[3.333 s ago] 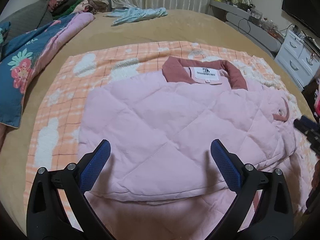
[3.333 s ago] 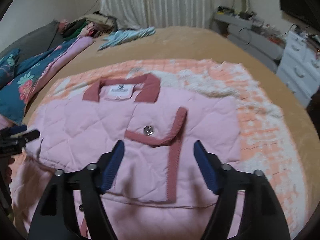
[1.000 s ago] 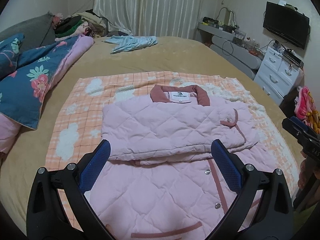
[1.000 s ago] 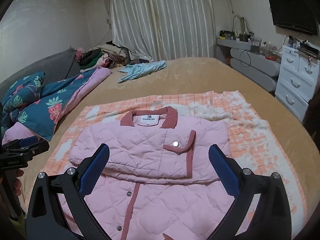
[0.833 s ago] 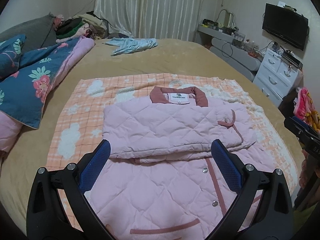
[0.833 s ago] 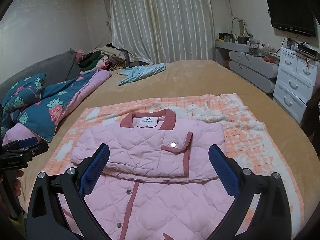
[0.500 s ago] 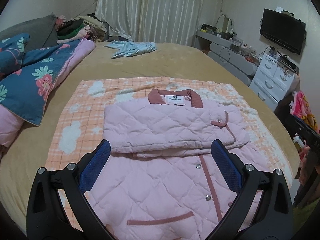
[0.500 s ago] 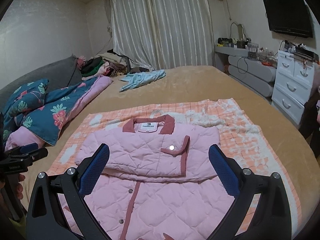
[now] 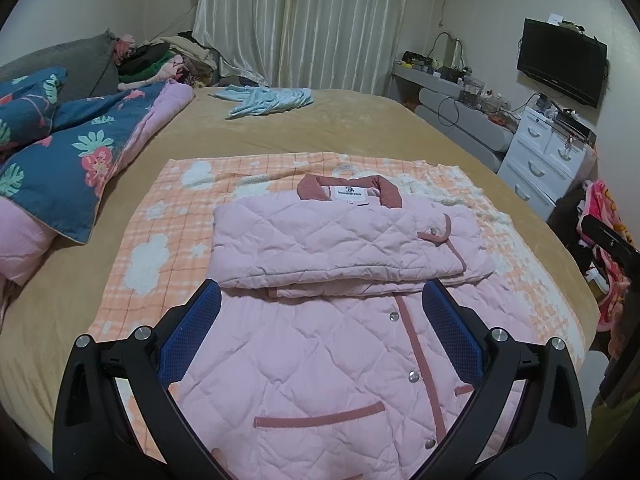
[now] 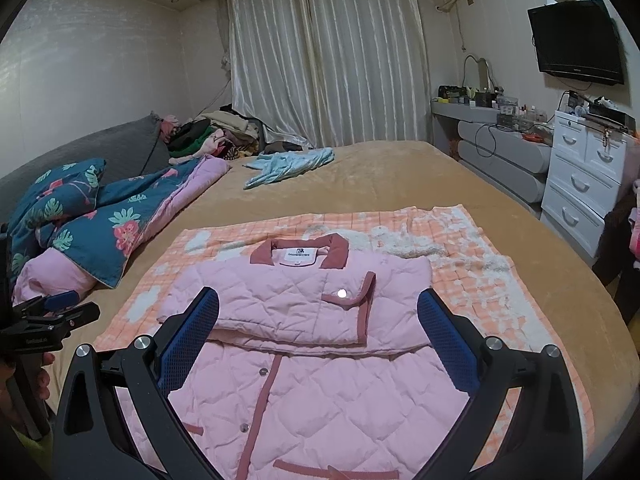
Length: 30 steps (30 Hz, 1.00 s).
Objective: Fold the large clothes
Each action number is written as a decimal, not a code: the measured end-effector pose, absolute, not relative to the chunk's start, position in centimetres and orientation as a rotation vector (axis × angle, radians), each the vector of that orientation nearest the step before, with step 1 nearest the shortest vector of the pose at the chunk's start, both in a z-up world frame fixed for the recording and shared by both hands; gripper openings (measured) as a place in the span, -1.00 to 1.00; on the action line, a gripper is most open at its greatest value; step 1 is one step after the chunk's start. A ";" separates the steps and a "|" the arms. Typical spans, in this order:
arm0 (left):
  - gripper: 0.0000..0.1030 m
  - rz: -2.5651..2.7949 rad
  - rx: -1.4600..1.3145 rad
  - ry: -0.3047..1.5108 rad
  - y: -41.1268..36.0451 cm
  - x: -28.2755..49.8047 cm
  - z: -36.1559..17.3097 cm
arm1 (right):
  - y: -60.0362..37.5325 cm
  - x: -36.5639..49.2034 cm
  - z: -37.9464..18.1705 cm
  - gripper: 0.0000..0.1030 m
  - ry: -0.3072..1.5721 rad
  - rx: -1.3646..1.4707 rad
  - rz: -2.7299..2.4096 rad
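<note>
A pink quilted jacket with dusty-red trim lies front up on an orange checked blanket. Its sleeves are folded across the chest into a band below the collar. My left gripper hovers open above the jacket's lower half, holding nothing. My right gripper is also open and empty, raised over the same jacket. The left tool shows at the left edge of the right wrist view, and the right tool at the right edge of the left wrist view.
A blue floral duvet is bunched at the bed's left side. A light blue garment lies at the far end of the tan bed. White drawers and a wall TV stand on the right.
Both grippers have pulled up and back from the jacket, staying open; the folded sleeves and more of the room have come into view.
</note>
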<state>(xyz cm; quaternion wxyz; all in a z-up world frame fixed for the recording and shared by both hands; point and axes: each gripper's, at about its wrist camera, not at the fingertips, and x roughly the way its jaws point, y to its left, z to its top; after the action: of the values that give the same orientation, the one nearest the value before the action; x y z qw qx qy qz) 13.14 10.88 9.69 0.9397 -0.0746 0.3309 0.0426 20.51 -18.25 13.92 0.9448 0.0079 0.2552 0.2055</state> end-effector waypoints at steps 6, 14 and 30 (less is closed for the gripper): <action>0.83 0.098 -0.154 0.674 11.0 11.9 9.1 | -18.5 19.1 13.5 0.92 0.525 -0.006 0.419; 0.83 0.126 -0.149 0.674 11.4 10.0 8.5 | -19.3 17.7 13.1 0.92 0.534 -0.018 0.411; 0.83 0.176 -0.139 0.711 12.8 6.7 6.3 | -21.5 15.5 11.0 0.92 0.565 -0.029 0.397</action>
<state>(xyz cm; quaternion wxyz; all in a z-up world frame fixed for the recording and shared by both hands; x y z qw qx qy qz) 6.72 12.77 6.29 0.9313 -0.0677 0.3474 0.0862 15.54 -21.48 10.96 0.9409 -0.0140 0.2769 0.1943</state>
